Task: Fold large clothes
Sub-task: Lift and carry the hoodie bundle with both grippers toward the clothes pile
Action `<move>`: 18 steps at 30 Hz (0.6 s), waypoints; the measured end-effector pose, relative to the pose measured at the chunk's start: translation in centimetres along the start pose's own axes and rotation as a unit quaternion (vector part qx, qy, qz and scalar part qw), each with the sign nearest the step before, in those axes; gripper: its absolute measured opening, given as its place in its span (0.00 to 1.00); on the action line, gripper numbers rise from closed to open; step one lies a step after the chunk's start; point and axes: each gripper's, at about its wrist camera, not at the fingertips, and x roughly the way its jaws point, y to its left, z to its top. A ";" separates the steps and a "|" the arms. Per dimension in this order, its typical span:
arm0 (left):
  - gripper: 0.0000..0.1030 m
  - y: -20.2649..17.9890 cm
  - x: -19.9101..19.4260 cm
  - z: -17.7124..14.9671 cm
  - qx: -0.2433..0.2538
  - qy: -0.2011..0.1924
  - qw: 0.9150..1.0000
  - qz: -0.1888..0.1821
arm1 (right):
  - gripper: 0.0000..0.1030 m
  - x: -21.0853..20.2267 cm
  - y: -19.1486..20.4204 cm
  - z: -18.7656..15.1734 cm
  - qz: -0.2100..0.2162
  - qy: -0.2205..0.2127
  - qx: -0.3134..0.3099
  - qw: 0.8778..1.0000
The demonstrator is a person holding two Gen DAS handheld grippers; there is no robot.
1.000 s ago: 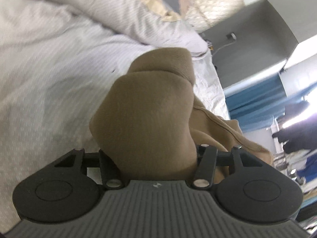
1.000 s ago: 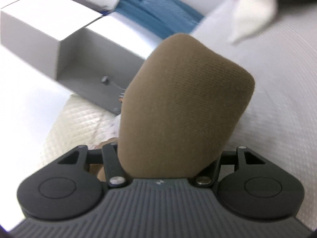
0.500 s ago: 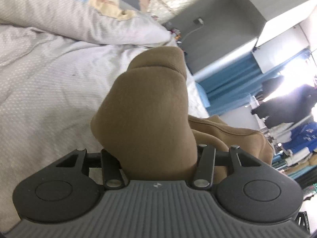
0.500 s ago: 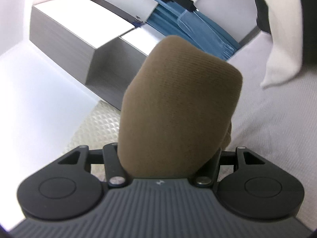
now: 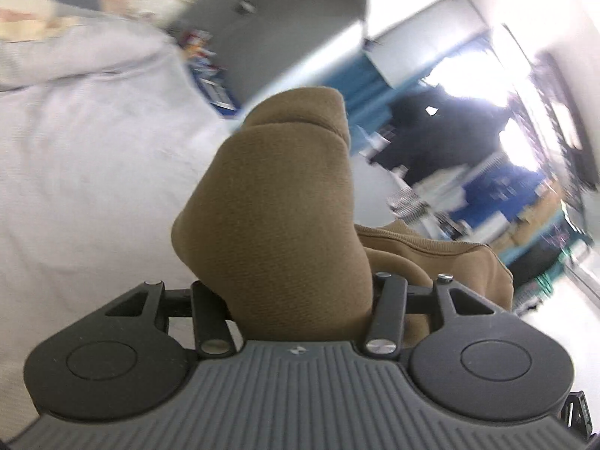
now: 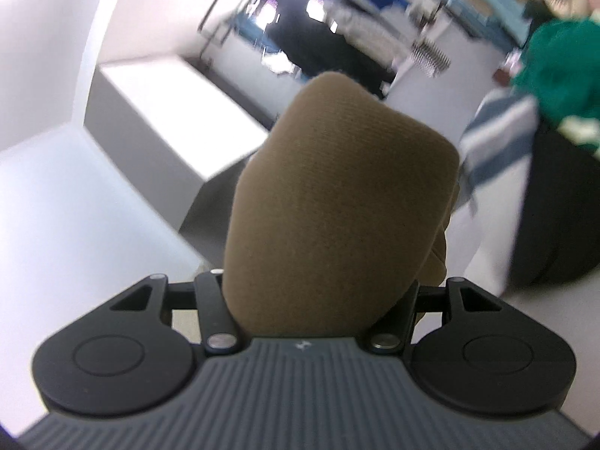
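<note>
Tan ribbed-knit garment (image 5: 277,225) was pinched by left claw (image 5: 296,292) & right claw (image 6: 318,285); white bed (image 5: 82,157) seen in left view only.

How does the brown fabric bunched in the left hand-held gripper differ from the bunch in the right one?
The left hand-held gripper holds a bunch of the brown garment with two stacked lobes, and more fabric trails off to its right. The right hand-held gripper holds a single smooth lump with only a little cloth behind it. Both bunches are the same tan knit, and each hides the fingers.
</note>
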 end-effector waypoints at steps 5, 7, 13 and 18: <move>0.53 -6.6 4.8 -3.5 0.026 0.040 0.998 -0.041 | 0.57 -3.7 -2.7 4.5 -0.037 -0.054 0.001 0.998; 0.53 -8.7 7.1 -5.5 0.040 0.057 0.996 -0.051 | 0.57 -5.2 -4.1 5.5 -0.055 -0.070 0.000 0.996; 0.53 -10.9 14.8 -11.3 0.075 0.124 0.988 -0.056 | 0.57 -7.3 -10.1 7.3 -0.120 -0.077 0.013 0.990; 0.53 -9.9 19.6 -15.0 0.092 0.165 0.981 -0.042 | 0.57 -10.1 -14.7 4.3 -0.154 -0.109 0.055 0.981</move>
